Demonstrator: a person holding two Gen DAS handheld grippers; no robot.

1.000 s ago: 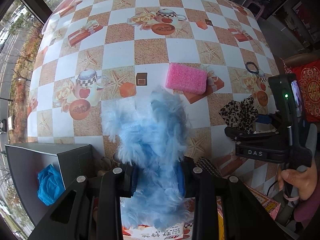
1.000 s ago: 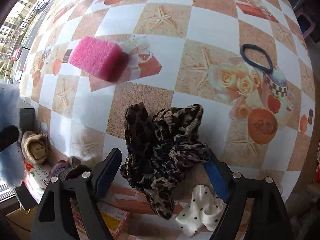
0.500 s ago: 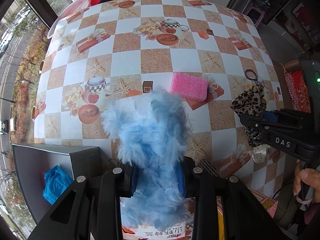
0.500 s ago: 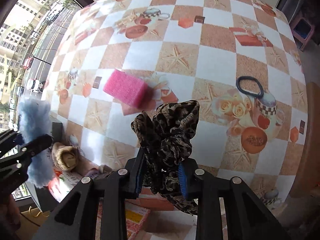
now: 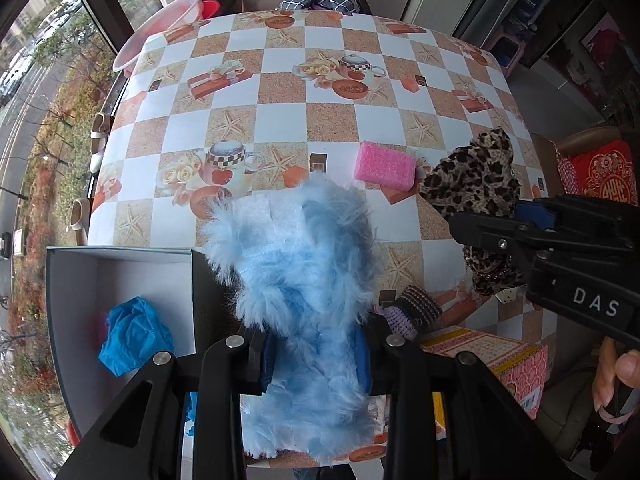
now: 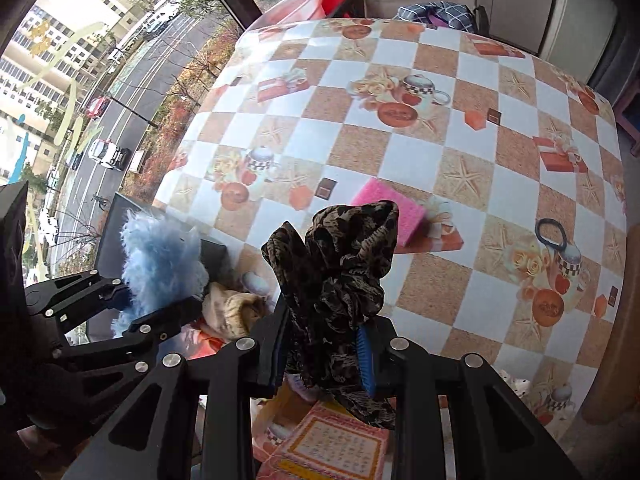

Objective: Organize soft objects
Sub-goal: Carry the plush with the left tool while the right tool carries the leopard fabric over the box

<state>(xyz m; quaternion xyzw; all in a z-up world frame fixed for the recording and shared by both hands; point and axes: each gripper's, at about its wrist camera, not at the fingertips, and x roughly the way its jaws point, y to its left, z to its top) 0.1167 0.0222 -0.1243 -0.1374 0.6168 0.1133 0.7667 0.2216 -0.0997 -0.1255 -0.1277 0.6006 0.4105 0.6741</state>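
Observation:
My left gripper (image 5: 316, 354) is shut on a fluffy light-blue fur piece (image 5: 300, 264), held above the table's near edge, just right of an open dark box (image 5: 120, 276). A crumpled blue item (image 5: 134, 334) lies in the box. My right gripper (image 6: 324, 356) is shut on a leopard-print scrunchie (image 6: 332, 272), lifted off the table; it also shows in the left wrist view (image 5: 476, 184). A pink sponge (image 5: 386, 165) lies on the checkered tablecloth (image 5: 280, 120). The fur piece also shows in the right wrist view (image 6: 160, 264).
A black hair tie (image 6: 551, 233) lies at the table's right. A tan knit item (image 6: 232, 312) and a striped knit item (image 5: 412, 312) sit at the near edge beside a pink printed box (image 5: 488, 356). A polka-dot piece (image 6: 516, 384) lies near right. A pink basin (image 5: 160, 28) stands far left.
My right gripper closed on the leopard scrunchie and lifted it off the table. Both grippers rose and drew back; the dark box's open inside has come into the left wrist view.

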